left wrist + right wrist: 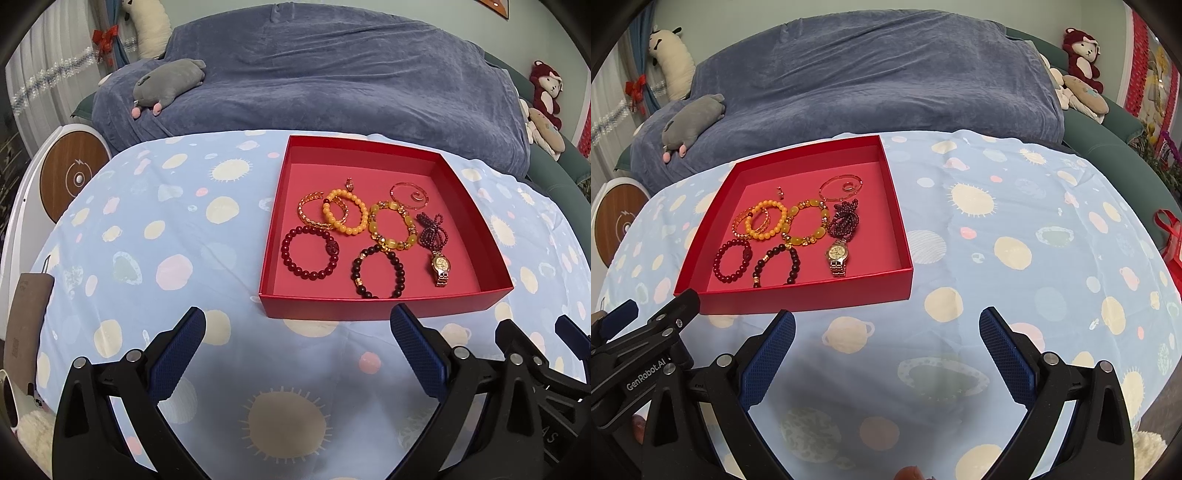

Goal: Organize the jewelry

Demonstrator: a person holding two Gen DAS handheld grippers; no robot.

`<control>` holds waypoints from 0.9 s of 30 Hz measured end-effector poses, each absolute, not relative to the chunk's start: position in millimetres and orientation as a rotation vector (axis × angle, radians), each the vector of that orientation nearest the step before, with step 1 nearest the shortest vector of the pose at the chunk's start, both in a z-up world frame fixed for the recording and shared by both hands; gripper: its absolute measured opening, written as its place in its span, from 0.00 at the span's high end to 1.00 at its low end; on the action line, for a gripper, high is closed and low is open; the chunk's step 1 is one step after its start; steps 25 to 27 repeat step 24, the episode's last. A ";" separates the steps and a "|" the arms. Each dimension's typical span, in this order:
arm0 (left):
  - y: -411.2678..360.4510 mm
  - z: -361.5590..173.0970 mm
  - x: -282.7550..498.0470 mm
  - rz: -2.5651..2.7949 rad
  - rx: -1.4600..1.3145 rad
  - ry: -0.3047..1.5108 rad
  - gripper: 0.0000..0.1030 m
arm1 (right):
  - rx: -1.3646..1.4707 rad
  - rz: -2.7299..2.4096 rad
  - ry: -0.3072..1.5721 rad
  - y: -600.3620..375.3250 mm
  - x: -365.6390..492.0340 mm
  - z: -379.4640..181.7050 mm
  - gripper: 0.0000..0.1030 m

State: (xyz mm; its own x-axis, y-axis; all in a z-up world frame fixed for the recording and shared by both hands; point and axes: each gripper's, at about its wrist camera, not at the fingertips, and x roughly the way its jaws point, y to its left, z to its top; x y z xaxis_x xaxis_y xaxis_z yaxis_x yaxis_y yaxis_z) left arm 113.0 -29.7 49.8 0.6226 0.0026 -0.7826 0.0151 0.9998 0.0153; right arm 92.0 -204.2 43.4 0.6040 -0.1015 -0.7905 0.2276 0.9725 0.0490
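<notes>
Both pairs of fingers stand spread wide and grasp nothing: the left gripper (297, 323) and the right gripper (886, 325) hover over the bench (229, 354) with its pale blue planet-print cloth, just near of the red box (384, 303). Only the blue padded fingers (177, 354) and black arms of each show; the bodies are cut off by the bottom edge. In the left wrist view the right gripper pokes in at the right border, mostly out of frame.

All the jewelry lies inside the open red box, which sits on the cloth between the two grippers and farther away. A dark red bead bracelet (309, 252) lies near-left, a black bead bracelet (378, 271) beside it with its near arc hidden behind the box wall. A gold-toned watch (440, 268) lies to the right, touching a bunched string of purple beads (430, 230). Farther back, a yellow bead bracelet (345, 216) overlaps a gold chain bracelet (314, 214), next to a chunky amber-and-gold bracelet (393, 230). A thin clear pink bangle (409, 194) with a small ring inside it is faint against the red floor. One tiny piece (349, 183) at the far side is too small to identify.
</notes>
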 end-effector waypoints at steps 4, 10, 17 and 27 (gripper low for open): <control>-30.0 50.2 113.6 -0.009 0.023 0.898 0.07 | 0.149 -0.189 0.904 -202.5 92.1 43.2 0.07; -30.2 51.8 113.7 -0.007 0.025 0.895 0.07 | 0.150 -0.190 0.900 -201.5 92.8 42.9 0.07; -32.2 52.0 116.6 -0.015 0.025 0.904 0.07 | 0.147 -0.190 0.899 -203.2 95.2 44.5 0.07; -32.5 51.9 116.0 -0.024 0.020 0.894 0.07 | 0.152 -0.189 0.901 -204.8 95.0 44.5 0.07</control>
